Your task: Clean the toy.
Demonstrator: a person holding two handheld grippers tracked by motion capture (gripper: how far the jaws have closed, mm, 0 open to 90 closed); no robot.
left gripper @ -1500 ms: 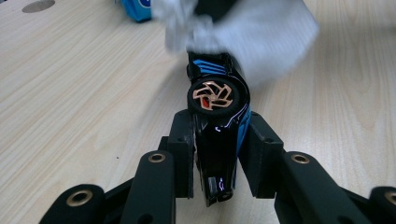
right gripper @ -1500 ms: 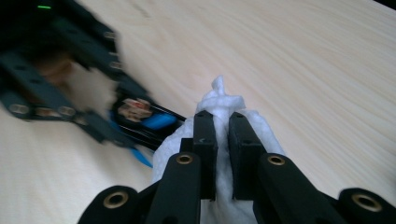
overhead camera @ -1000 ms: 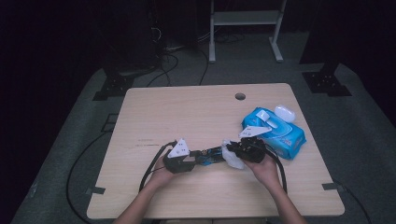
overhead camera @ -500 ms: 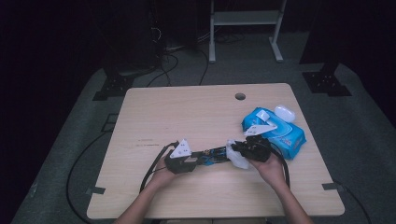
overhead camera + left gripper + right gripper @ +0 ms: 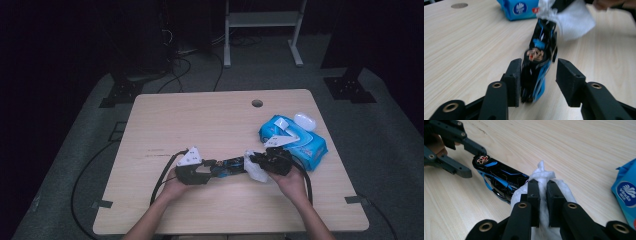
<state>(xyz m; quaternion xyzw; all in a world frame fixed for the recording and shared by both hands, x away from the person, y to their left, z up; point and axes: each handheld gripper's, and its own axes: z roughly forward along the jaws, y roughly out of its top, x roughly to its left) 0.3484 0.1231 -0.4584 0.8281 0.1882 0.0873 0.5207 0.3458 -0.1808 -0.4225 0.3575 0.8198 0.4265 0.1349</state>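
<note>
A long black-and-blue gadget (image 5: pixel 231 166) lies on the wooden table (image 5: pixel 200 120) between the two hands. My left gripper (image 5: pixel 214 168) points at its near end. In the left gripper view the jaws (image 5: pixel 539 80) have just been opening: one pad rests against the gadget (image 5: pixel 541 50) and the other stands clear. My right gripper (image 5: pixel 257 163) is shut on a crumpled white wipe (image 5: pixel 256 172). In the right gripper view its pads (image 5: pixel 542 183) pinch the wipe (image 5: pixel 544 173) against the gadget's far end (image 5: pixel 499 180), and the left gripper (image 5: pixel 475 162) shows beyond.
A blue pack of wet wipes (image 5: pixel 295 140) lies right of the hands, with a small white case (image 5: pixel 305 120) at its far corner. A round cable hole (image 5: pixel 257 103) sits near the table's far edge. Cables trail from both grippers over the front half.
The left gripper's jaws have spread off the gadget. Both hands stay almost where they were, and the wipe is still on the gadget's right end.
</note>
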